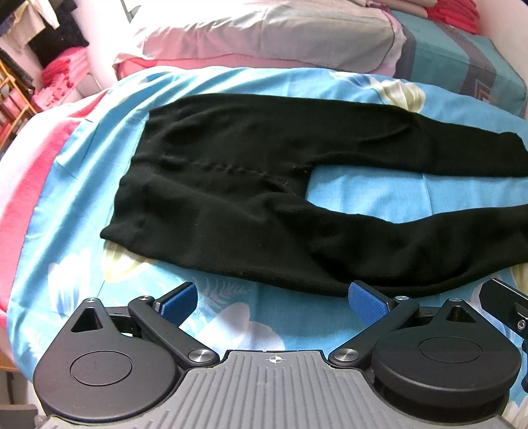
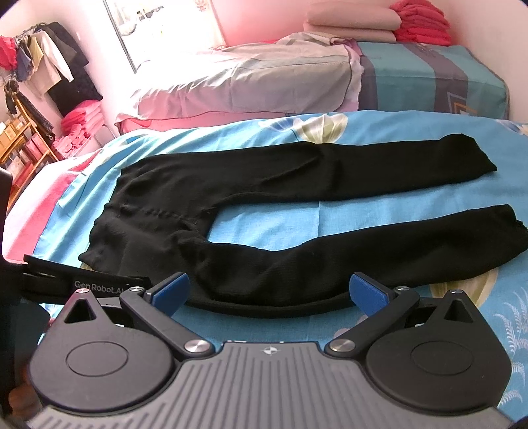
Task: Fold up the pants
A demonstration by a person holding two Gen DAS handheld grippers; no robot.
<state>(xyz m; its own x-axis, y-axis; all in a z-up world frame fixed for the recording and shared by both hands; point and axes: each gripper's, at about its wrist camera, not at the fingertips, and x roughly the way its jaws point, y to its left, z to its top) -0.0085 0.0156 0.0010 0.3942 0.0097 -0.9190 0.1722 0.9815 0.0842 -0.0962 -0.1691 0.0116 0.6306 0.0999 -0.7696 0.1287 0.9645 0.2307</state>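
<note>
Both my tongs hang spread wide, gripping nothing: left tongs (image 1: pixel 274 301) w/ blue pads just short of the near leg's edge, right tongs (image 2: pixel 270 291) likewise. Black knit pants (image 2: pixel 264 211) lie flat on the bed's blue floral sheet (image 2: pixel 363 211), waistband to the left, legs apart, running right.

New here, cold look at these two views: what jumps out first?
The black pants dominate, laid flat on the blue floral bedsheet, waist to the left and both legs spread apart toward the right. Both tools sit open at the near edge: the left tool by the waist end, the right tool by the near leg. Behind lie a pale pillow and red folded clothes.
</note>
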